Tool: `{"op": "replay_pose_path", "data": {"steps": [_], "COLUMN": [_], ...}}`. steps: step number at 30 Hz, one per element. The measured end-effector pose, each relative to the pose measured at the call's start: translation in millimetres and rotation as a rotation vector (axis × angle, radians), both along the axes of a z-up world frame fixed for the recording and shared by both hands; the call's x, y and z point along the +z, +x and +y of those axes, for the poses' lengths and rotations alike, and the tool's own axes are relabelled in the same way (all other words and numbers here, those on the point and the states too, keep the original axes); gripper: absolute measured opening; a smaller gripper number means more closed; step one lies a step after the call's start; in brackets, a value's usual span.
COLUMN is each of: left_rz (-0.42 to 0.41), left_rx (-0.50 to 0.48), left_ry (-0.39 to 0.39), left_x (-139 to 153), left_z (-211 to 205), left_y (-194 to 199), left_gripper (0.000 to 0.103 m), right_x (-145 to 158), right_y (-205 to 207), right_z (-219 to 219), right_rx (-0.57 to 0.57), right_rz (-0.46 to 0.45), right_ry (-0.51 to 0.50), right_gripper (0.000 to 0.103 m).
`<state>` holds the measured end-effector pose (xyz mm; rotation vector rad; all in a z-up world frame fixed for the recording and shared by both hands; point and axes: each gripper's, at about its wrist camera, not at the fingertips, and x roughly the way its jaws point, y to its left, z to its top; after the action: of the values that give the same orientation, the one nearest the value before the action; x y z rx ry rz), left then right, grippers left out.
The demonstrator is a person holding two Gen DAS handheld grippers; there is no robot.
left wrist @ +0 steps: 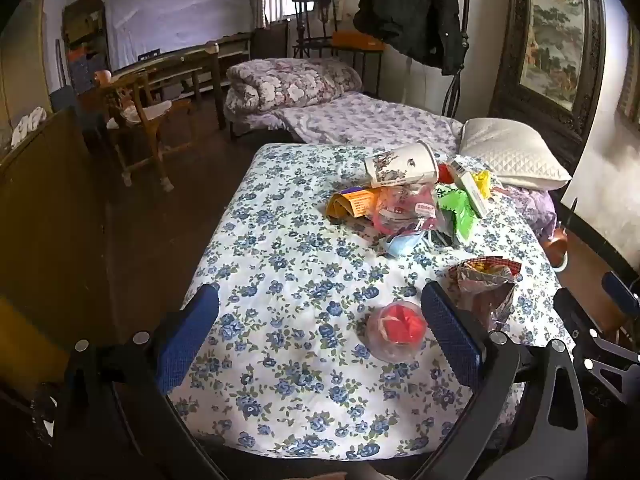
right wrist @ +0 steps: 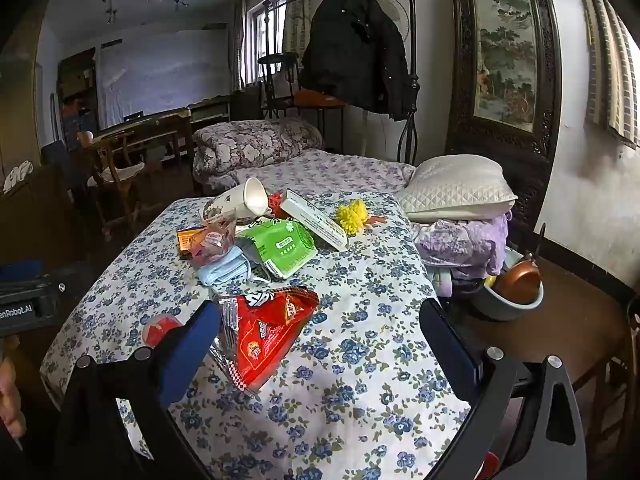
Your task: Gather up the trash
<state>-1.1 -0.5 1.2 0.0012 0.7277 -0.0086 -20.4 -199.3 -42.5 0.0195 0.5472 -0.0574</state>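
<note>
1. A quilted cotton bedspread with a small blue-flower print on white (left wrist: 288,264) covers the near surface; its stitched squares give it a soft, puffy look.
2. The left gripper (left wrist: 320,320), black with blue textured pads, stands with its jaws wide apart and nothing between the pads. It hovers over the spread, tilted downward.
3. Between its fingers lies a small round clear-plastic cup holding a crumpled red wad (left wrist: 396,330), glossy and see-through, close to the right-hand finger but apart from it.
4. Just beyond that finger lies a crinkled snack bag with a silver foil lining and red printed face (right wrist: 264,328), torn open at the top and creased all over.
5. The right gripper (right wrist: 316,336) is also spread fully, gripping nothing; in its view the snack bag lies against its left-hand finger, partly behind it.
6. Farther up the spread sits the main heap of trash:
   - a tipped paper cup, white with a printed pattern (right wrist: 236,202), lying on its side;
   - a flat green plastic tissue packet (right wrist: 282,248), smooth and shiny;
   - a long white cardboard box (right wrist: 316,220) propped at a slant;
   - a pale blue pleated face mask (right wrist: 224,270);
   - an orange-yellow printed wrapper (left wrist: 352,202);
   - a fuzzy yellow pom-pom-like tuft (right wrist: 352,214).
7. A white diamond-quilted pillow (right wrist: 456,188) lies beyond the heap, to the right.
</note>
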Motion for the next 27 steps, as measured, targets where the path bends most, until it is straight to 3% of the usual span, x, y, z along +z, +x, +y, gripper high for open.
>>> {"op": "replay_pose_path", "data": {"steps": [27], "left_rz": [0.009], "left_rx": [-0.005], "left_ry": [-0.007], "left_x": [-2.8], "left_z": [0.5], "left_y": [0.6], "left_gripper": [0.097], "right_x": [-0.5], "right_y": [1.6], "right_z": [-3.0], "right_rx": [-0.002], "right_rz": [0.005], "right_ry": [-0.005], "right_gripper": [0.097]}}
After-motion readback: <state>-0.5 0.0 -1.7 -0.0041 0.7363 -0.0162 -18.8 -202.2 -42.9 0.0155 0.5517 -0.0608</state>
